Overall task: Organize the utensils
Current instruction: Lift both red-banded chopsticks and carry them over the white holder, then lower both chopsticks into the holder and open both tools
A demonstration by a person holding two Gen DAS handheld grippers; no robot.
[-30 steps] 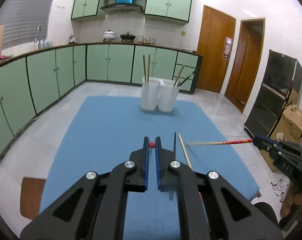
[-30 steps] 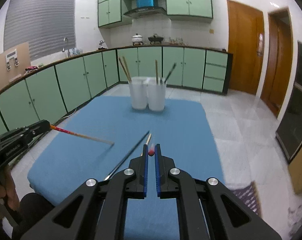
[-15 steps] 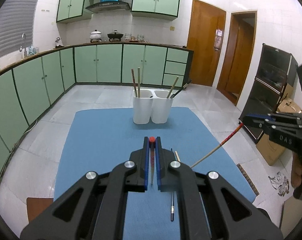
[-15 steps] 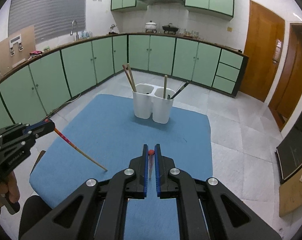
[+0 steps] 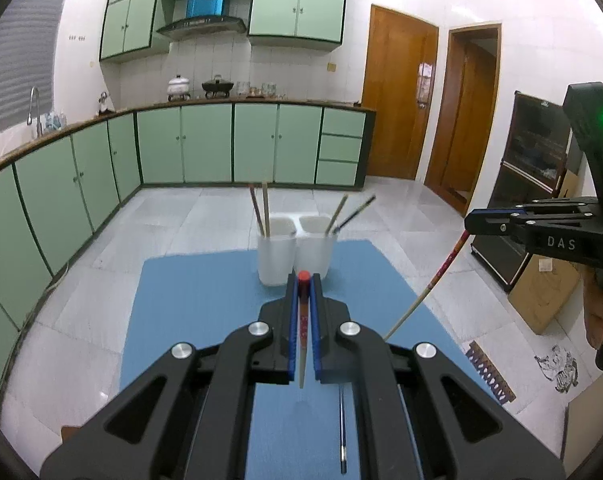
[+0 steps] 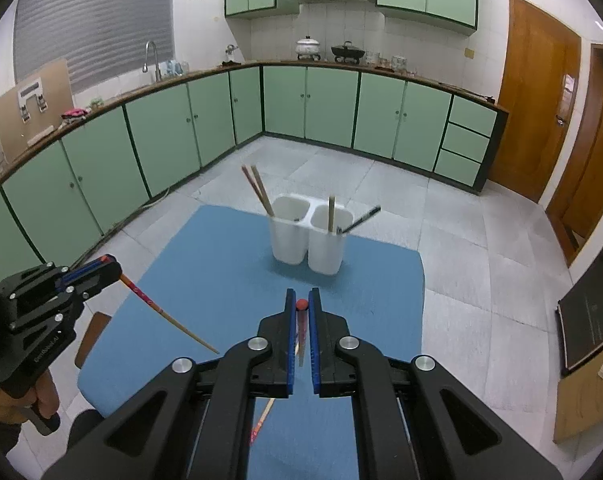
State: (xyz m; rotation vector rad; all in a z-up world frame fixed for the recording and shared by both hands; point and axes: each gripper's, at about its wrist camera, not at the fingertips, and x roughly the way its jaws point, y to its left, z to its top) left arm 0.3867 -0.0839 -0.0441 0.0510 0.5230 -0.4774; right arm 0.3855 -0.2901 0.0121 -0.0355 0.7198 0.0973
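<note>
Each gripper was clenched on one chopstick. The left gripper point(image 5: 304, 280) pinched its chopstick point(image 5: 302, 336) just under the red cap, so the bare wooden tip hung down between the blue fingers point(image 5: 291, 332) toward the bench point(image 5: 189, 320). The right gripper point(image 6: 302, 304) held its own red-capped chopstick point(image 6: 300, 338) the same way; seen from the left wrist at 3 o'clock, that stick point(image 5: 429, 288) slanted down and inward from the clamp. Holding near the cap probably left the long tip free to be steered into a cup.

The white two-cup holder point(image 6: 307, 244) stood upright at 12 o'clock from both grippers, near the far edge of the blue bench cover, well apart from either gripper. Its left cup held two brown chopsticks point(image 6: 257, 190) leaning left; its right cup held one pale stick point(image 6: 331, 212) and a dark one point(image 6: 361, 218) leaning right. That suggested sorting by cup, so each carried stick likely belonged to one side or the other, though which could not be told.

A dark utensil point(image 5: 342, 432) lay flat on the bench at 5 o'clock in the left wrist view, yet to be collected.
</note>
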